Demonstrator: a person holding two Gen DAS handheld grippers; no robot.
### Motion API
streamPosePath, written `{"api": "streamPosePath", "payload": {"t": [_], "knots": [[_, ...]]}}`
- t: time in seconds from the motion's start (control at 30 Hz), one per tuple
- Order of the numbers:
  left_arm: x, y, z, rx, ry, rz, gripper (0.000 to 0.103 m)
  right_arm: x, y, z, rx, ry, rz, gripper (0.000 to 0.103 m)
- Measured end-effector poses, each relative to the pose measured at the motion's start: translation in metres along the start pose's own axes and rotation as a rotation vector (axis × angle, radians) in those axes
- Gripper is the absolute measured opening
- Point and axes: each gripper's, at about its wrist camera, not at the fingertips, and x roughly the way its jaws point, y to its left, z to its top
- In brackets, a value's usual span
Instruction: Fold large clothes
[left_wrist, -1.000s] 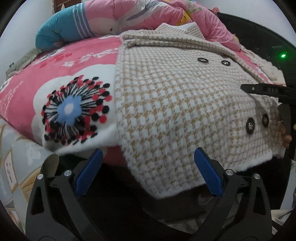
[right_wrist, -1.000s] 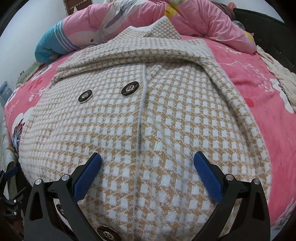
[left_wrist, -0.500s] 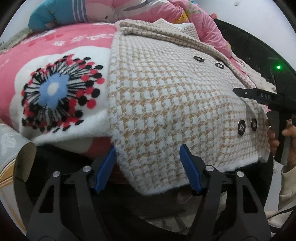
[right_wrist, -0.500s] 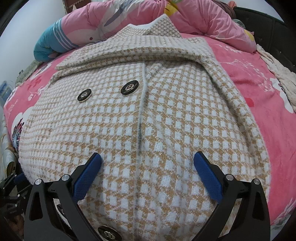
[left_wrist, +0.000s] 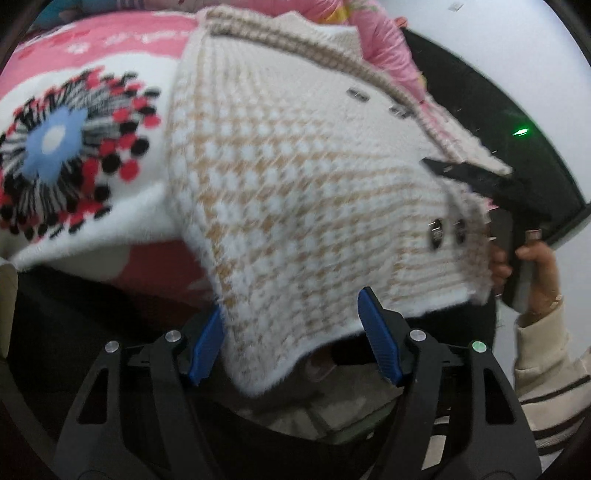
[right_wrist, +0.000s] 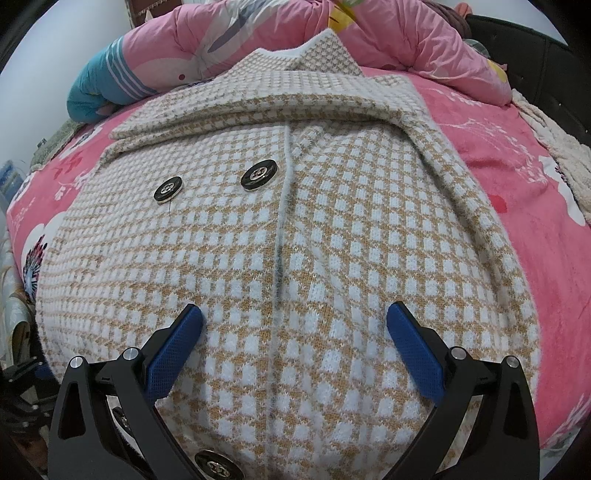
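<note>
A tan-and-white checked knit coat (right_wrist: 295, 229) with black buttons (right_wrist: 258, 174) lies front up on the bed. Its hem corner (left_wrist: 280, 332) hangs over the bed's edge. My left gripper (left_wrist: 291, 343) stands at that corner with its jaws part-way in. The cloth runs between the blue pads (left_wrist: 376, 339) and brushes the left one, but I see no pinch. My right gripper (right_wrist: 295, 347) is wide open over the coat's lower front, nothing gripped. In the left wrist view its black body (left_wrist: 480, 181) and the person's hand (left_wrist: 532, 254) show at the coat's other hem corner.
The bed has a pink fleece blanket (right_wrist: 517, 155) with a large flower print (left_wrist: 55, 147). A rolled pink and teal quilt (right_wrist: 155, 70) lies beyond the collar. A dark bed frame (left_wrist: 535, 147) runs along the right, with dark floor below the hem.
The left gripper's jaws narrowed from wide open, and it tipped downward and closed in on the hem corner. The right gripper and the coat under it kept still.
</note>
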Motion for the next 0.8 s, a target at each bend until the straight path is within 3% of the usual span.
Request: {"api": "streamPosePath", "payload": {"t": [0.27,0.37,0.53,0.67,0.8], "knots": [[0.016,-0.012,-0.003,0.045,0.014,0.074,0.067,-0.014,-0.001,-0.004,-0.017,0.024,0.034,0.097],[0.011,-0.012,-0.008,0.045,-0.001,0.073,0.066,-0.035,-0.007,-0.020,-0.038,0.015,0.063,0.097],[0.009,-0.014,-0.013,0.044,-0.023,0.069,0.064,-0.074,-0.018,-0.058,-0.069,0.014,0.040,0.097],[0.003,-0.009,-0.019,0.067,-0.018,0.081,0.063,-0.093,-0.039,-0.085,-0.011,0.044,0.006,0.097],[0.005,-0.011,-0.022,0.098,-0.002,0.100,0.063,-0.103,-0.065,-0.101,0.087,0.064,0.030,0.097]]}}
